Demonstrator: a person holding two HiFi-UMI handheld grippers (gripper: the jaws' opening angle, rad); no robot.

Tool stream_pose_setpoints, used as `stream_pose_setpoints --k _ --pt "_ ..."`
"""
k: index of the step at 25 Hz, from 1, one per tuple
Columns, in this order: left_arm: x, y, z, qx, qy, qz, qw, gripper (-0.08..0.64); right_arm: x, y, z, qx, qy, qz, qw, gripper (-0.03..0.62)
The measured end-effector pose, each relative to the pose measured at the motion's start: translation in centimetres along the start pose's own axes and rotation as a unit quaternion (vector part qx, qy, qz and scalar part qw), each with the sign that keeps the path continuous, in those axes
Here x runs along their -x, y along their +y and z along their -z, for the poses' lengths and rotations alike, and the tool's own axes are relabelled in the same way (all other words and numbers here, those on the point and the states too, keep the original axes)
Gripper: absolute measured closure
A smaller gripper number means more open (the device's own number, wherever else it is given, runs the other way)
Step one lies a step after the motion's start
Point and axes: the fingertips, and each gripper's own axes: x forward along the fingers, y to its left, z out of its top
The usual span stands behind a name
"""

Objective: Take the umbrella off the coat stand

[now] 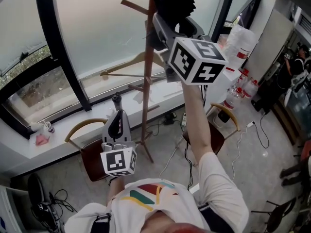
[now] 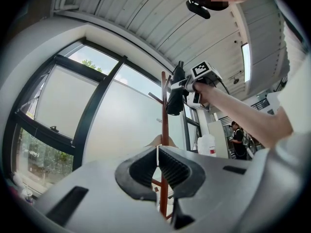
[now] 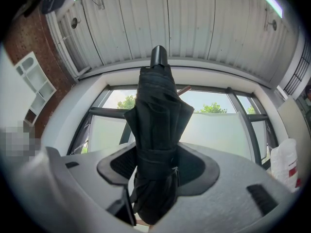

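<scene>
A folded black umbrella (image 3: 158, 130) stands upright between the pads of my right gripper (image 3: 156, 166), which is shut on it around its strap. In the head view the right gripper (image 1: 170, 16) is raised high, with the umbrella (image 1: 177, 1) next to the top of the brown wooden coat stand (image 1: 148, 81). Whether the umbrella touches a peg I cannot tell. The left gripper view shows the umbrella (image 2: 175, 93) beside the stand's pole (image 2: 164, 130). My left gripper (image 1: 117, 101) hangs lower, left of the pole, shut (image 2: 157, 152) with nothing in it.
A wooden clothes hanger (image 1: 129, 64) hangs on the stand. Two chairs (image 1: 90, 157) (image 1: 223, 130) stand on either side of its base, with cables on the floor. Water bottles (image 1: 243, 79) sit at the right. The window sill (image 1: 73, 125) runs behind. A person (image 1: 296, 57) stands far right.
</scene>
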Motion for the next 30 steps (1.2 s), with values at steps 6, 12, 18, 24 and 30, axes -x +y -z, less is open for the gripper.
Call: stream_pose_setpoints --k 6,12,18,24,30 --pt "-0.8 -1.4 -0.3 0.002 -0.004 0.021 0.9998 0.549 4.3 -0.8 0.4 0.003 -0.013 0.023 1.0 0.362" --pt "-1.6 -2.7 -1.9 -0.002 -0.015 0.034 0.9993 0.549 9.5 -1.4 2.2 0.017 -0.027 0.067 0.997 0.362" --pt "-1.8 -3.6 -2.2 -0.008 -0.027 0.044 0.9986 0.549 14.5 -1.8 5.6 0.017 -0.027 0.103 0.994 0.362" --pt "-1.6 -5.1 -2.5 -0.007 -0.02 0.044 0.9988 0.549 18.3 -0.7 10.2 0.052 0.009 0.118 0.992 0.362" --pt "-1.0 -6.4 -2.3 -0.007 -0.027 0.044 0.9986 0.549 21.3 0.7 14.0 0.028 0.038 0.118 0.992 0.362"
